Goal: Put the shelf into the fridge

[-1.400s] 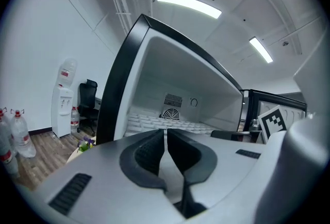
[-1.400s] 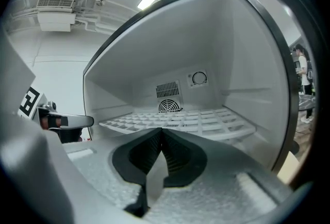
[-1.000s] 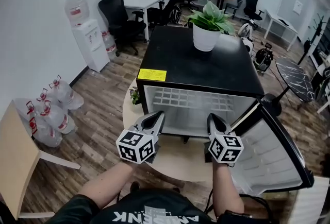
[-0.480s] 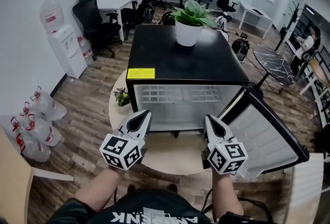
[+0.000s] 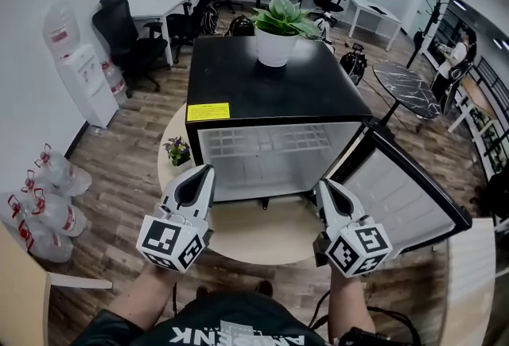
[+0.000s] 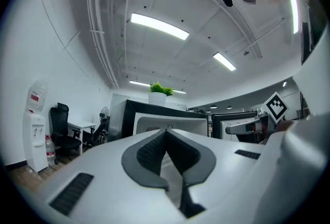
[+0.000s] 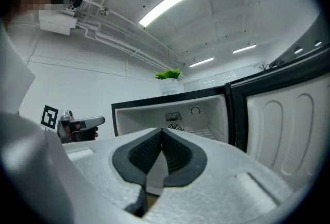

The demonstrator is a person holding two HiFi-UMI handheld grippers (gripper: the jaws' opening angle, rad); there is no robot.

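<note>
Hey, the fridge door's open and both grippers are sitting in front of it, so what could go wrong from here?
1. The open fridge door stands close beside the shut, empty right gripper; a sideways swing could knock it.
2. The potted plant sits on top of the fridge; shutting the door hard might shake it.
3. The wire shelf is inside, but whether both of its sides are seated cannot be told; it might slip.

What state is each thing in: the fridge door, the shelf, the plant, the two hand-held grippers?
Fridge door: open, swung right.
Shelf: inside the fridge, near its top.
Potted plant: upright on the fridge top.
Left gripper: fingers shut, empty.
Right gripper: fingers shut, empty.
</note>
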